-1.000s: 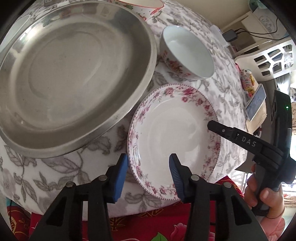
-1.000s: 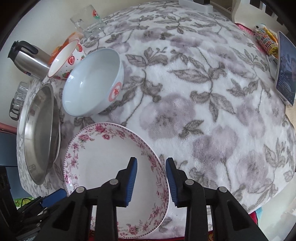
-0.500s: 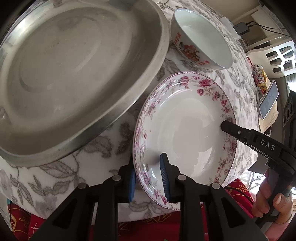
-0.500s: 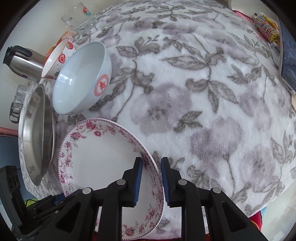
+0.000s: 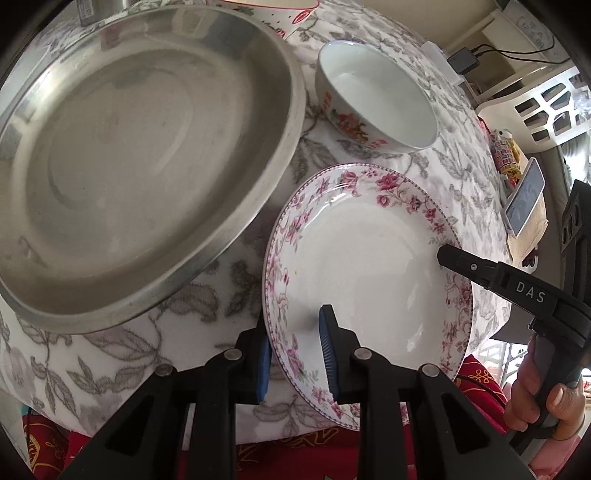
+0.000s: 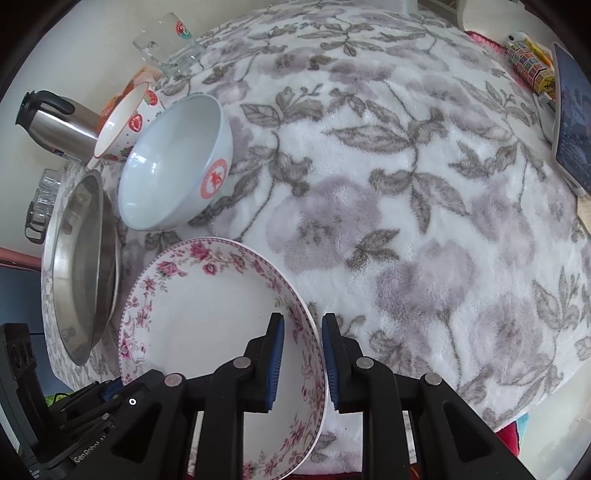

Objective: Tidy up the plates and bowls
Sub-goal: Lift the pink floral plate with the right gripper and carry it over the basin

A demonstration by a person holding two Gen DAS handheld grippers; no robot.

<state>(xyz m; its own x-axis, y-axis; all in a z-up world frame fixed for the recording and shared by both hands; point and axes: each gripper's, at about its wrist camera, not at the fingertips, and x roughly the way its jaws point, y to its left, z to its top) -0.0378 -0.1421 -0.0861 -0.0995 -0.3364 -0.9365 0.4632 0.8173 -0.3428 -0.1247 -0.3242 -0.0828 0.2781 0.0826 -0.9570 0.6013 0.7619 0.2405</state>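
Sitting between both grippers' fingers point(image 5: 326, 345): floral plate point(image 5: 365, 266) rim.

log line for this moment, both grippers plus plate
left gripper: shut on floral plate rim | right gripper: shut on opposite rim | plate: beside steel pan

Black clamp-style left tool point(image 5: 295, 354) and right tool point(image 6: 303, 360), blue ribbed pads, silver rivets, white "DAS" lettering.

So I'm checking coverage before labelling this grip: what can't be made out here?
- Underside of the pink-floral white plate: hidden in both views by the plate itself.
- Outer pad of the left gripper: behind the rim.
- Strawberry-print bowl: cut by the left view's top edge.
- Small glasses: too small, right view's edge.
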